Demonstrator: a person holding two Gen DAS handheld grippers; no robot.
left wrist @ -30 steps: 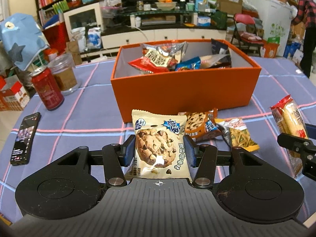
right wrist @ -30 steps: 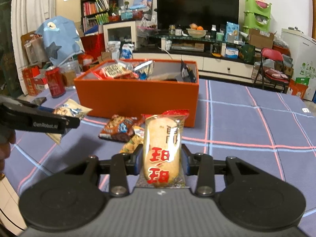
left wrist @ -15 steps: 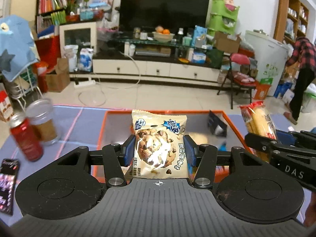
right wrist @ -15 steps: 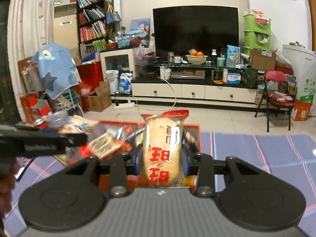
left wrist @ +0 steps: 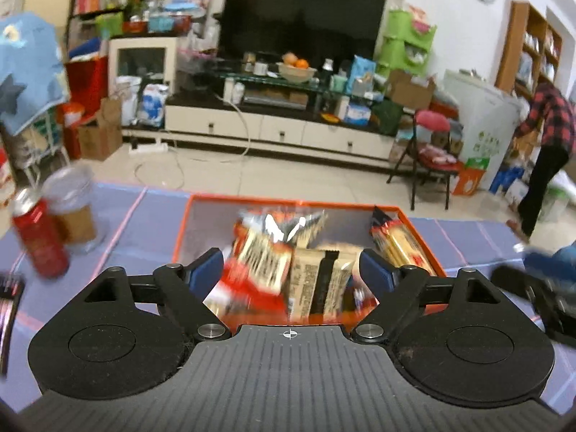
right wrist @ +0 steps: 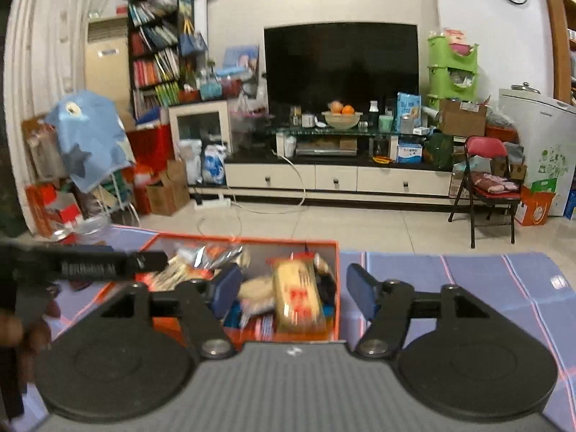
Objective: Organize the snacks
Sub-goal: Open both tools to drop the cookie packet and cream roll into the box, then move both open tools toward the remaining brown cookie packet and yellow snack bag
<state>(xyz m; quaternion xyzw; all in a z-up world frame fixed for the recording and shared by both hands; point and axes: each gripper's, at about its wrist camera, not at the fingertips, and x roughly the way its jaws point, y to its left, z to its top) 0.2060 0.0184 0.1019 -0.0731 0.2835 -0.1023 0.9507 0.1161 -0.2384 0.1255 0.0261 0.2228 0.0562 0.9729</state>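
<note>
Dropping step: left gripper point(left wrist: 289, 273) and right gripper point(right wrist: 289, 289) jaws opening over orange box point(right wrist: 337, 288), nothing clamped; rice cracker pack point(right wrist: 297, 300) inside. Next: fetch remaining snacks off the table.

Both tongs point(left wrist: 289, 275) point(right wrist: 291, 289) opening, empty

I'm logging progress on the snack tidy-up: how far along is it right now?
Done: several packets lie in the orange box, including the rice cracker pack. In hand: nothing; the left gripper and right gripper are opening, empty, above it. Left: unclear; the table before the box is hidden.
</note>
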